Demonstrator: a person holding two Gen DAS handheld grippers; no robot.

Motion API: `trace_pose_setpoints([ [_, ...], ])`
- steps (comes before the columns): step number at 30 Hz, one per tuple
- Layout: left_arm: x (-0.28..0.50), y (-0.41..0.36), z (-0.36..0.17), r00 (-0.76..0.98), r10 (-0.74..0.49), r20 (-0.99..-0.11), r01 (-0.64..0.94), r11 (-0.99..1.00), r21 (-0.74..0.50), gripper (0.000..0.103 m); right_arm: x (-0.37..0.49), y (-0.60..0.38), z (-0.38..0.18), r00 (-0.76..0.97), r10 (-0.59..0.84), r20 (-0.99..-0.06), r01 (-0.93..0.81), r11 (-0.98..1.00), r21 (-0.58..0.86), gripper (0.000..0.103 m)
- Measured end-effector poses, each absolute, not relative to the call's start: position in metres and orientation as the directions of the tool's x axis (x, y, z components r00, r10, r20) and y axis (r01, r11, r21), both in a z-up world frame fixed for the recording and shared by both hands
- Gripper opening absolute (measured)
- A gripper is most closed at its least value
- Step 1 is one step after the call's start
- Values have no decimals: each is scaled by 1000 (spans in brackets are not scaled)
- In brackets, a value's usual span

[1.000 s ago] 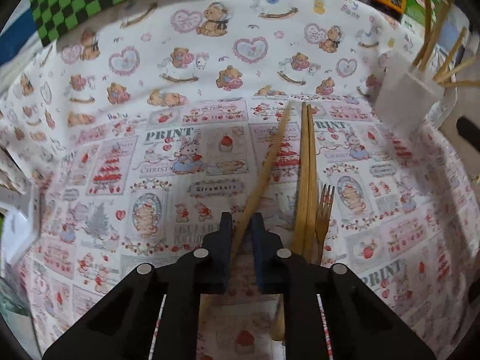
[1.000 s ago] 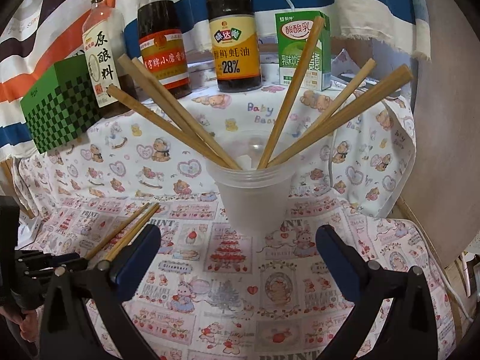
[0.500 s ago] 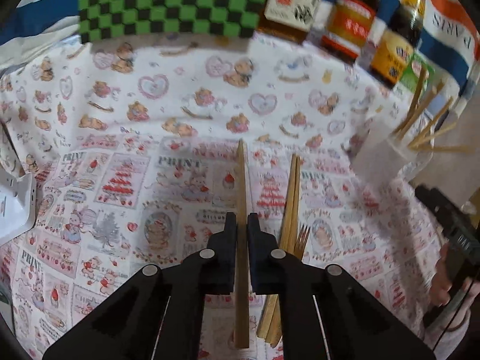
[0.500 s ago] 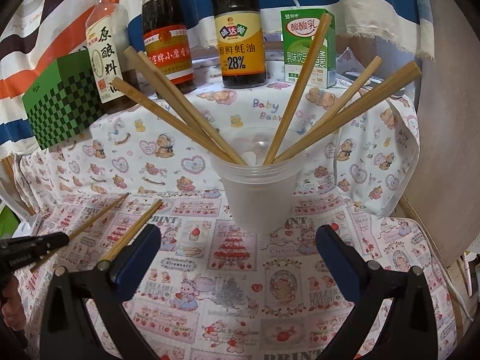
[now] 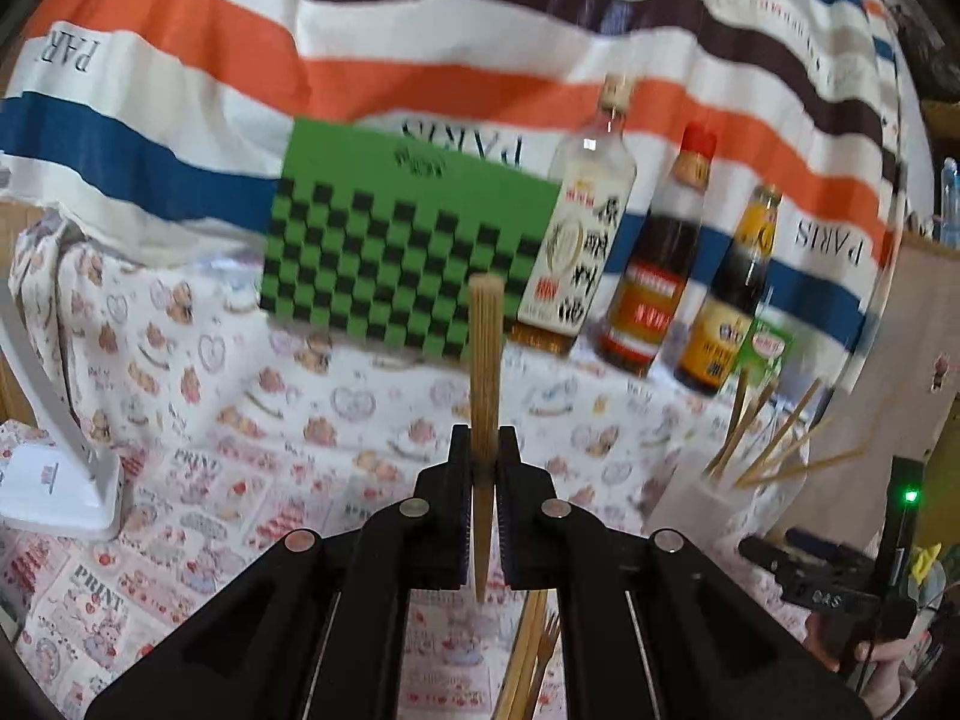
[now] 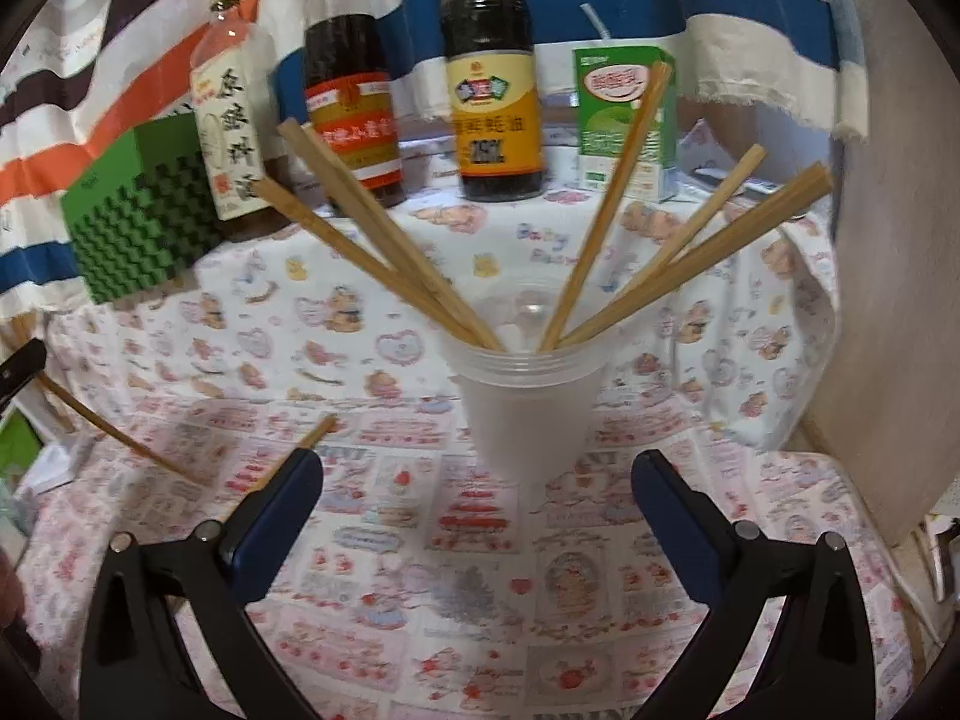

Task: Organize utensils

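Your left tool (image 5: 483,450) pinches one chopstick (image 5: 483,360), raised above the tabletop (image 5: 198,480); your right tool (image 6: 477,480) stands spread before the plastic cup (image 6: 528,414) of chopsticks. More chopsticks and a wooden fork (image 5: 549,648) lie below.
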State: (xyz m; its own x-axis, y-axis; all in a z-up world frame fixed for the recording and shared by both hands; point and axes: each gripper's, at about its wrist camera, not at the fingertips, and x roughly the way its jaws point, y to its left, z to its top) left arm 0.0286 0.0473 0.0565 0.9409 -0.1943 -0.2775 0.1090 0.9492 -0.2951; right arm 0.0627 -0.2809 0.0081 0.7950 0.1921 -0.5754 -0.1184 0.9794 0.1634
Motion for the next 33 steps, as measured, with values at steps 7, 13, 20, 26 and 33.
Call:
trace_pose_setpoints([
  [7,22,52,58,970,-134,-201,75,959,-273,6,66,-249,3,624,453,-637,-338,891,302,70],
  [13,17,58,62,970,-163,-182,100,944,-314,6,94,-194,-6,468,501,-728,-414,852,320,39],
  [20,11,59,67,971,-174,-164,112,937,-332,6,116,-168,-36,422,429,-799,-359,888,287,25],
  [26,10,63,68,972,-167,-165,100,930,-353,6,119,-156,-43,423,402,-812,-371,894,250,23],
  [33,15,57,66,960,-207,-188,133,930,-342,6,123,-151,-56,376,422,-825,-370,885,284,11],
])
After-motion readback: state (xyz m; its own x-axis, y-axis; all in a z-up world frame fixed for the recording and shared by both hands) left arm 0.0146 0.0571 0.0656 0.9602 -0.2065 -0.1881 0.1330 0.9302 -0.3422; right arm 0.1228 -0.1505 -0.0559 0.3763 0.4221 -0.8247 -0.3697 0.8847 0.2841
